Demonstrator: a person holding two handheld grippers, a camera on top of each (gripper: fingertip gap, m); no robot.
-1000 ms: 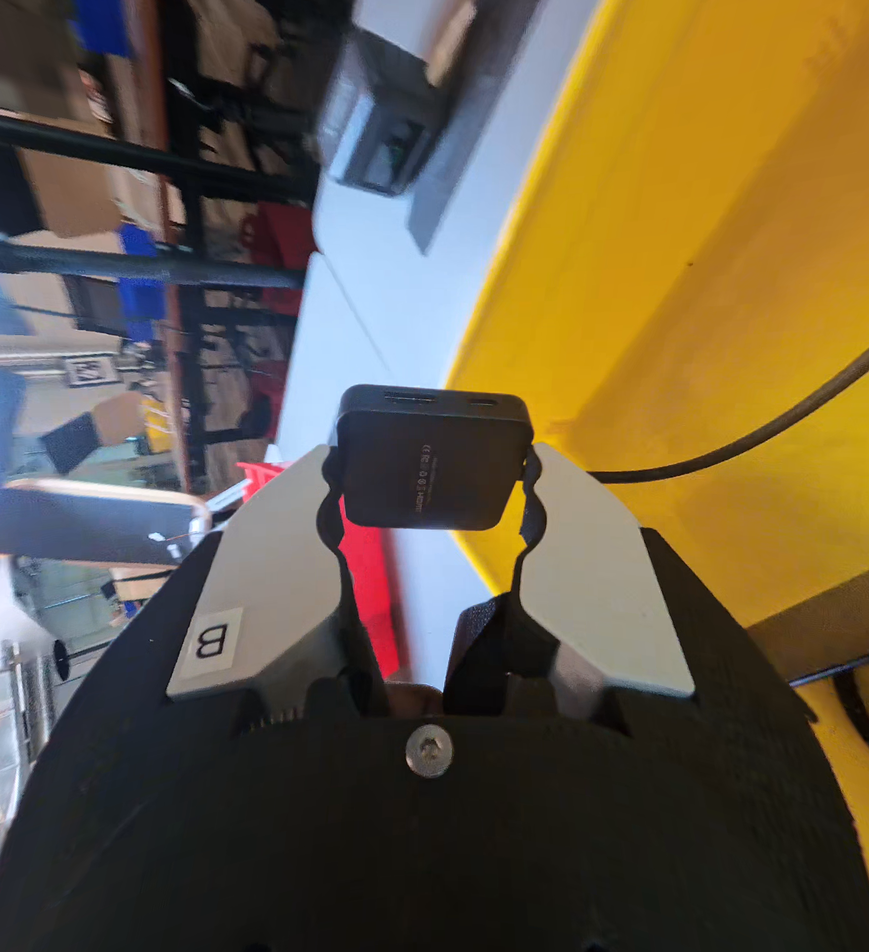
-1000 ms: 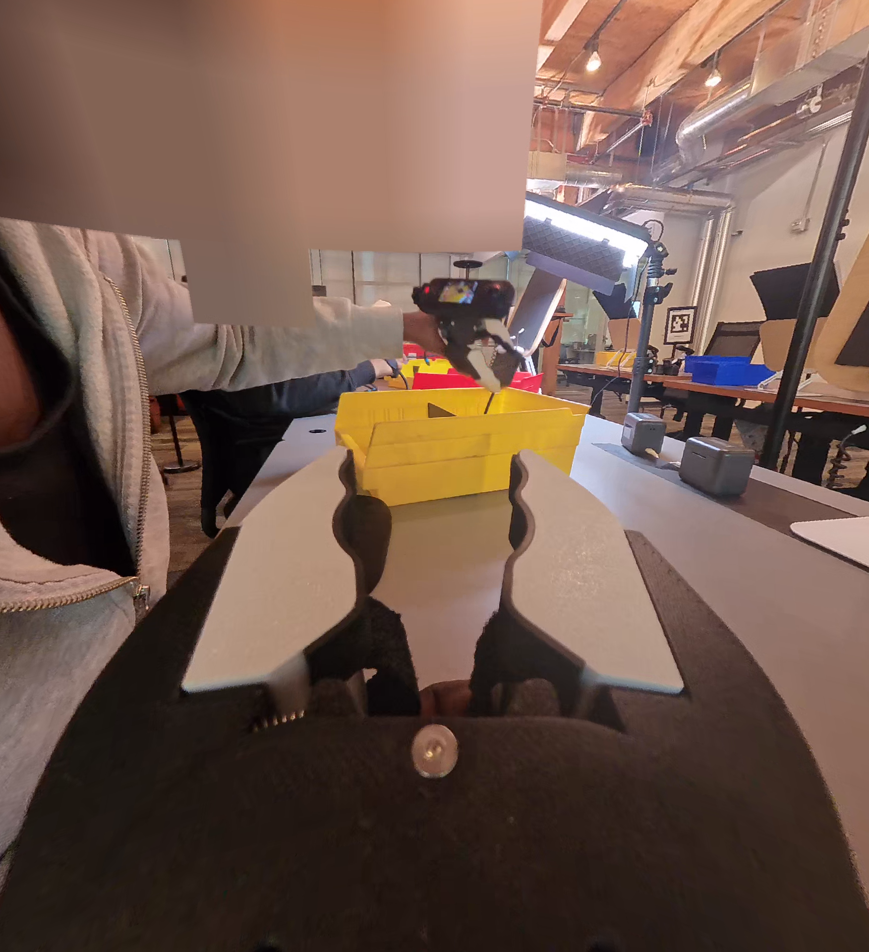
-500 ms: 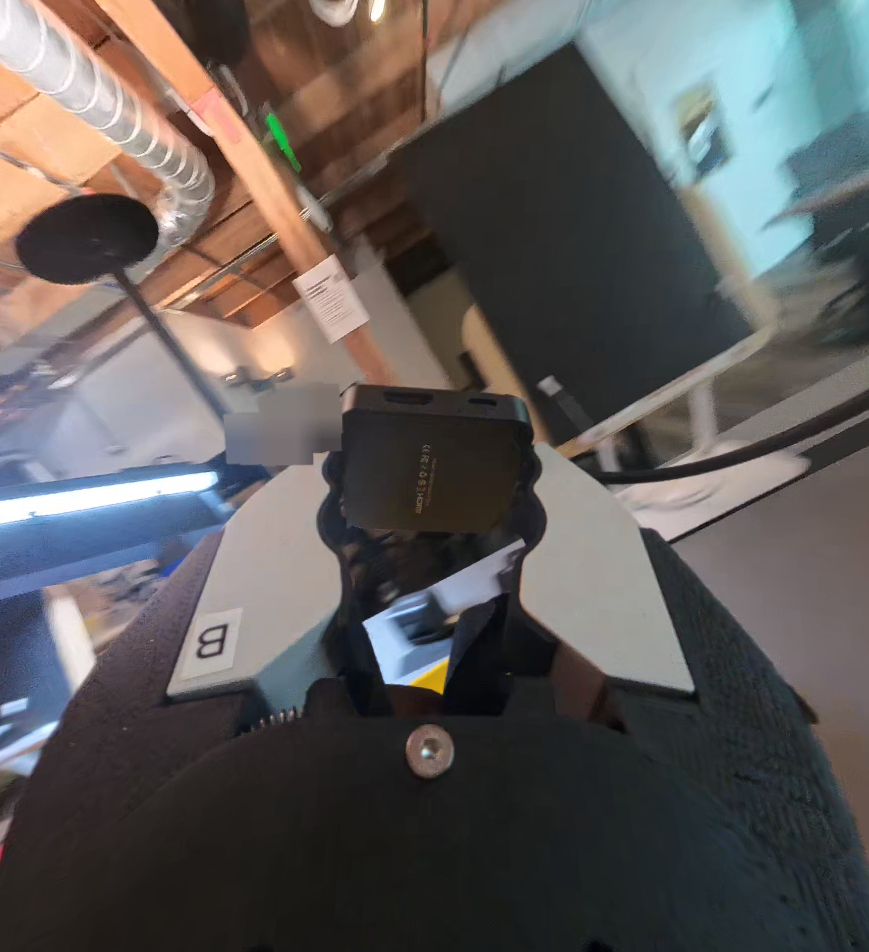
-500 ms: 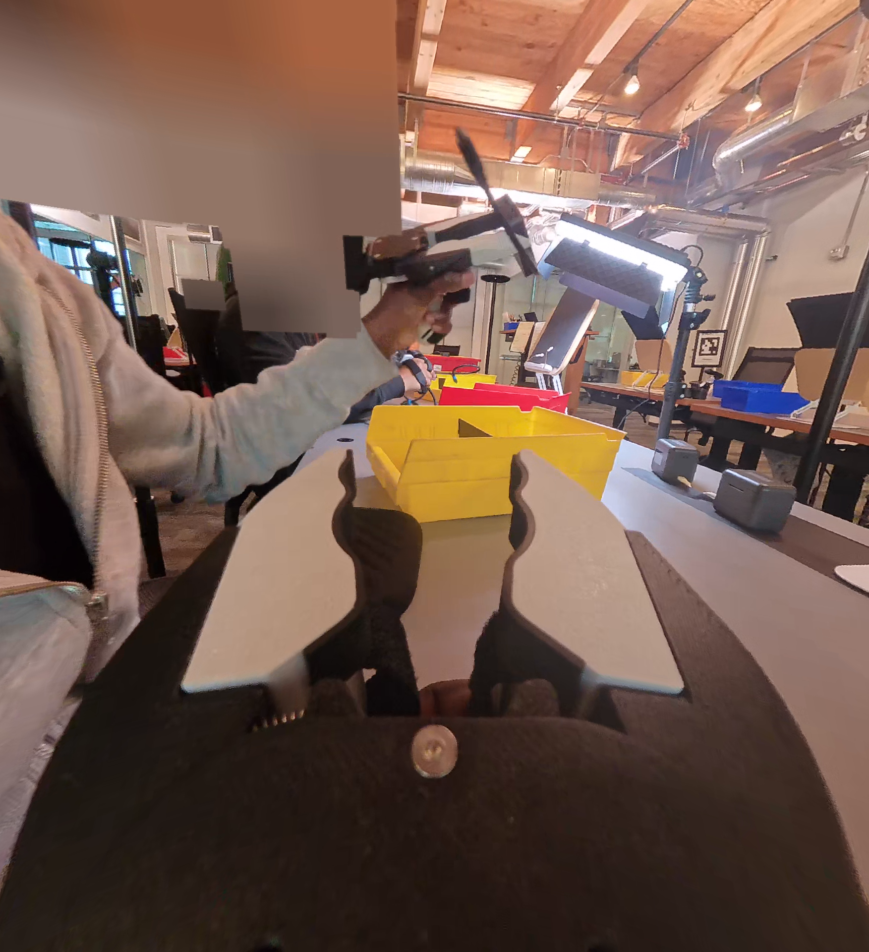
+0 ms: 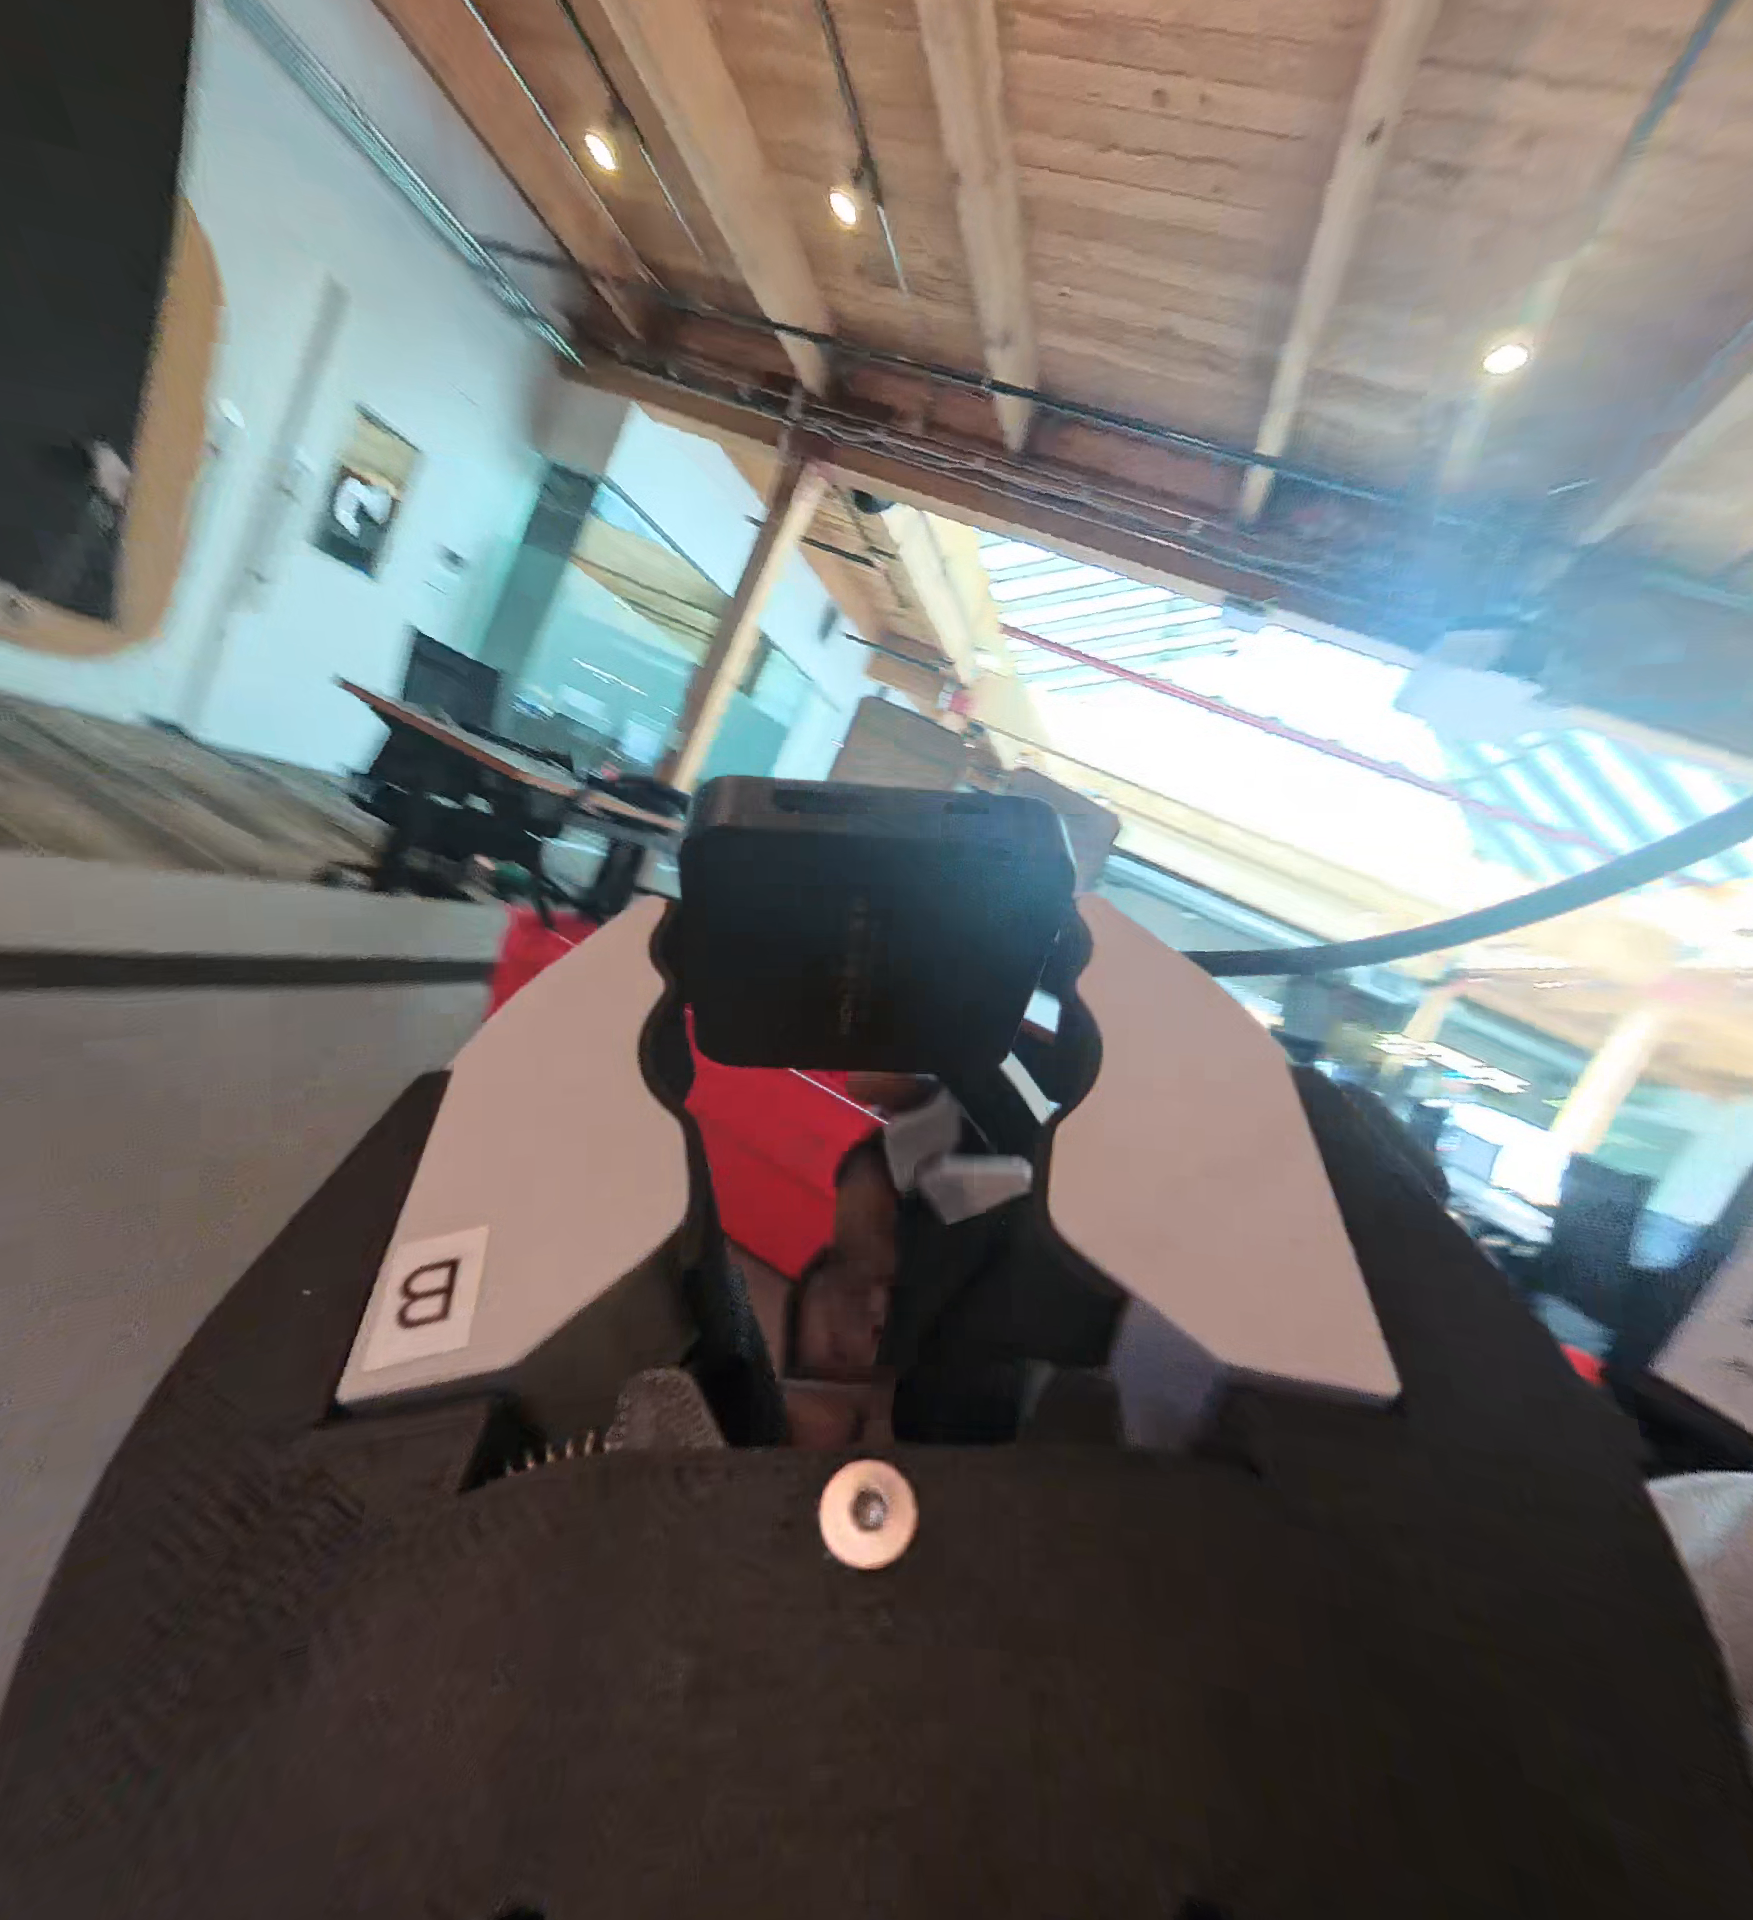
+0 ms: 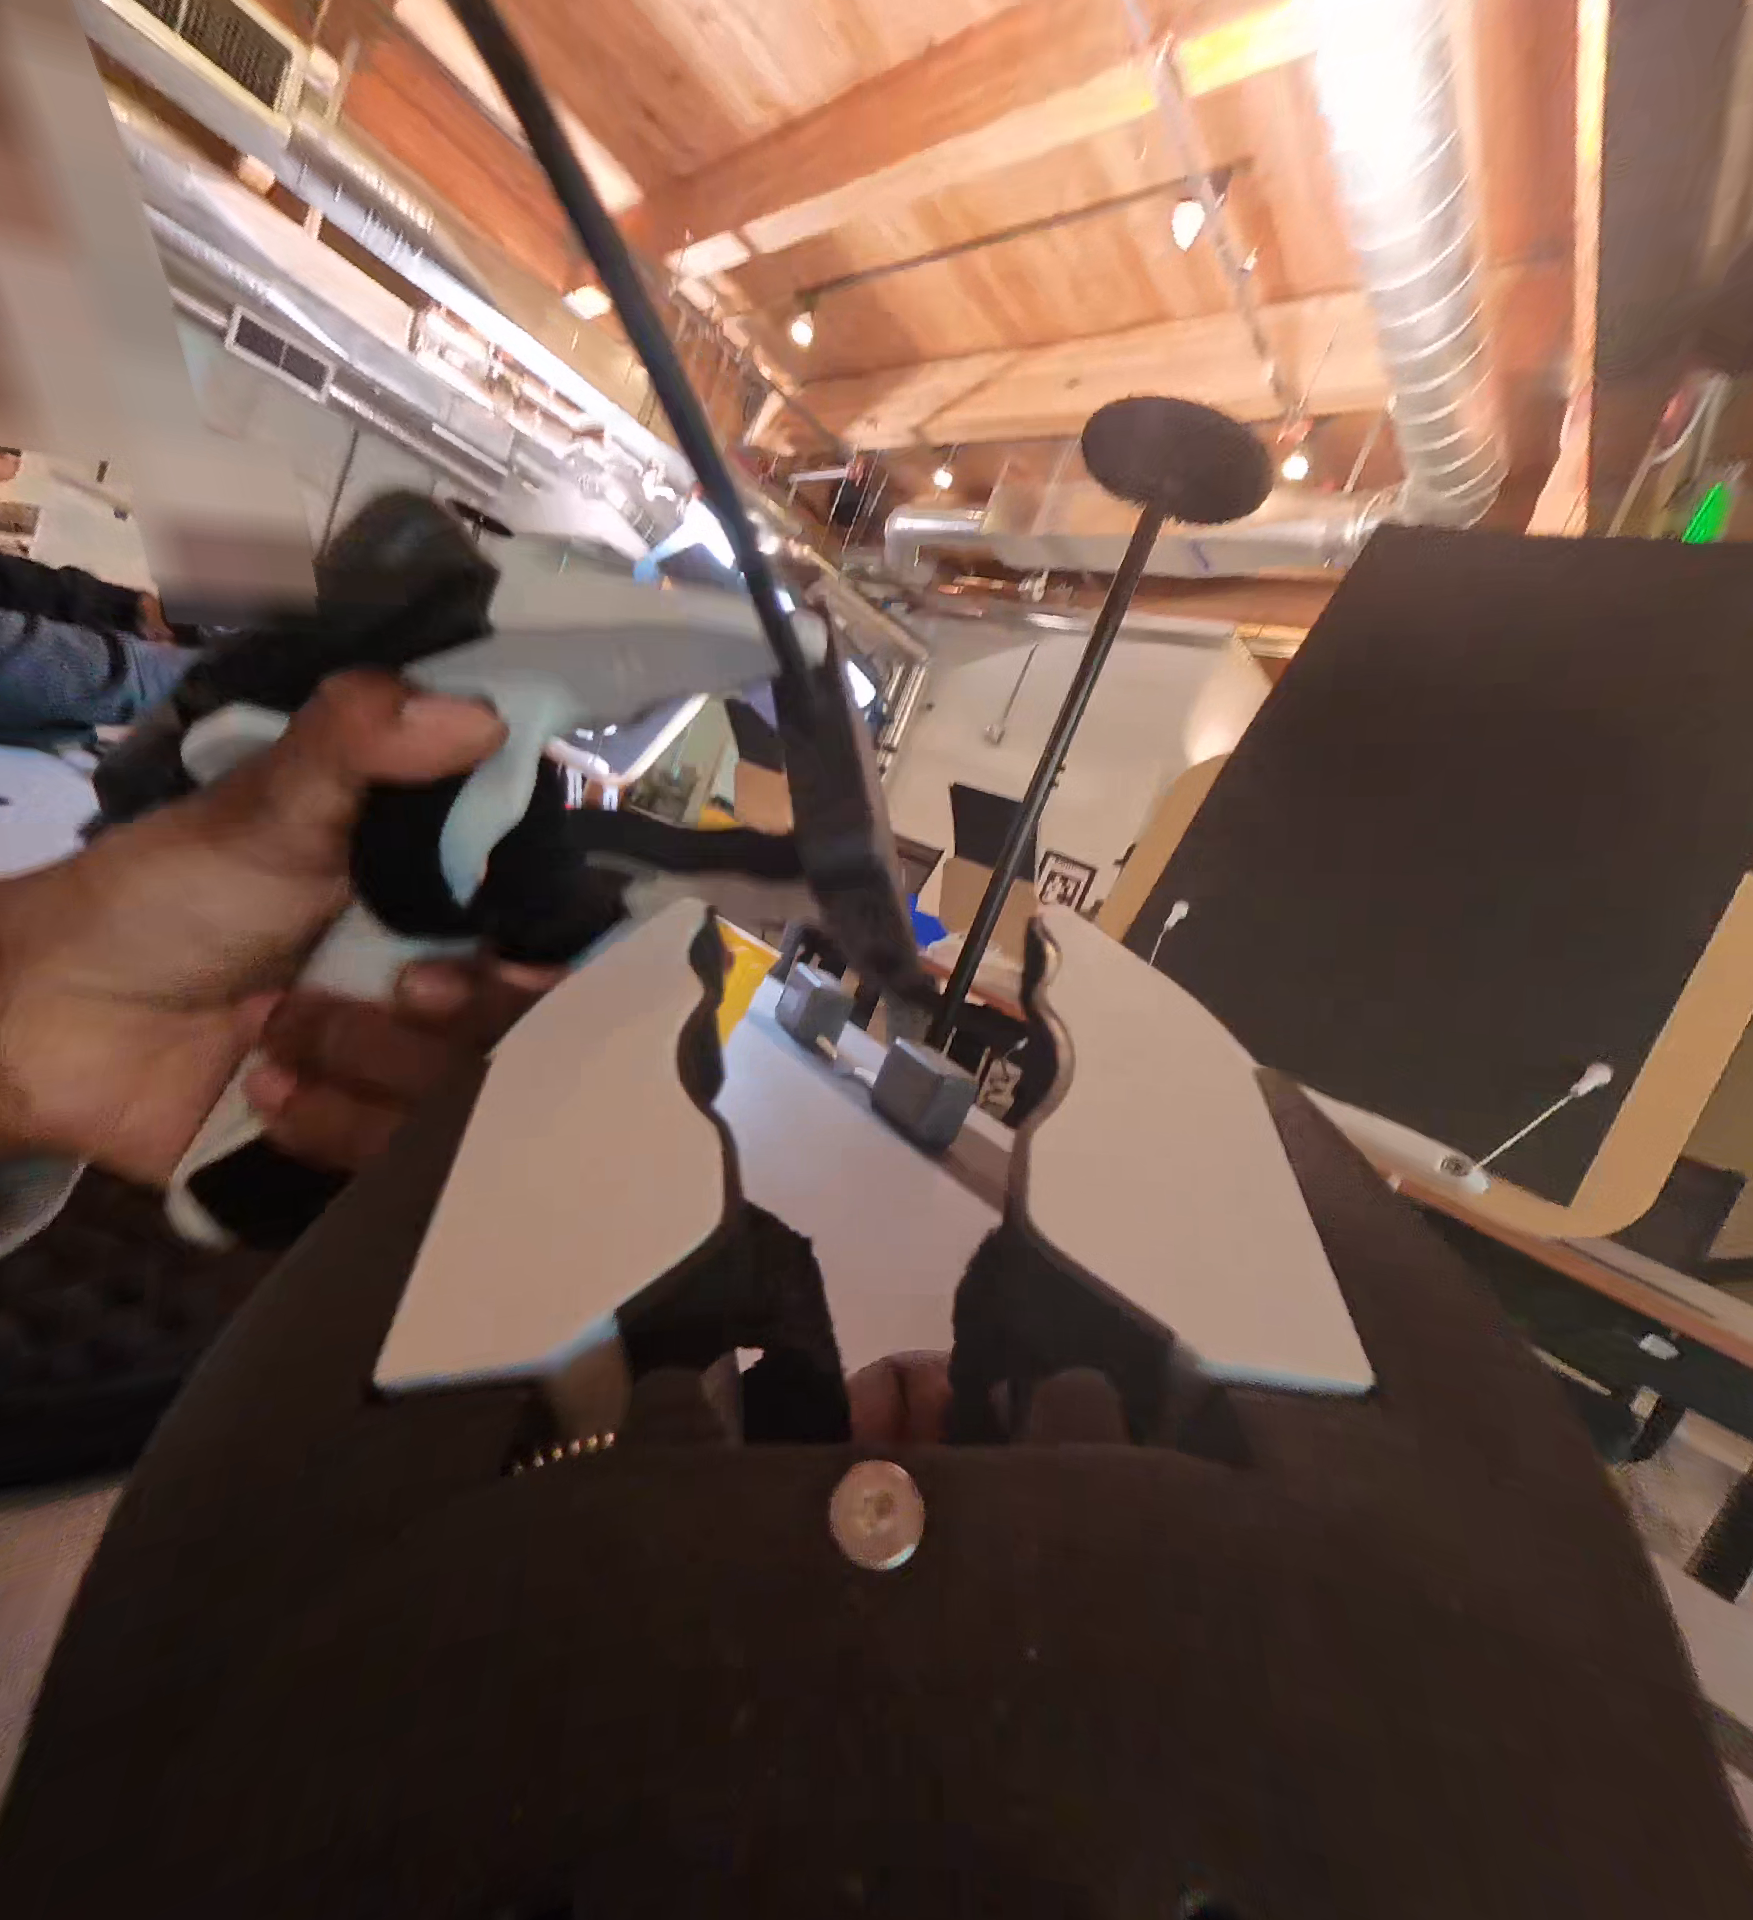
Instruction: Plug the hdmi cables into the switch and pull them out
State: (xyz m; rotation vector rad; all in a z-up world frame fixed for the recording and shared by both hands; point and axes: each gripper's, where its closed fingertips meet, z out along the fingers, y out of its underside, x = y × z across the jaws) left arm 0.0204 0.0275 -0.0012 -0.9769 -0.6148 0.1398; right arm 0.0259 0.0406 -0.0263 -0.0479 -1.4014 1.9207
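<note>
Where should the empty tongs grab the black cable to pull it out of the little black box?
Probably at the thick end where the round black cable meets the flat black box, not the thin cord, which bends. Bring the right tongs across it from below.

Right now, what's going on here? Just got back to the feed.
A person holds a gripper in each hand. The left gripper is shut on the black switch, lifted off the table with its ports facing away. A black cable trails off to the right of it; whether it is plugged in cannot be seen. The right gripper is open and empty, pointed toward the left one.
</note>
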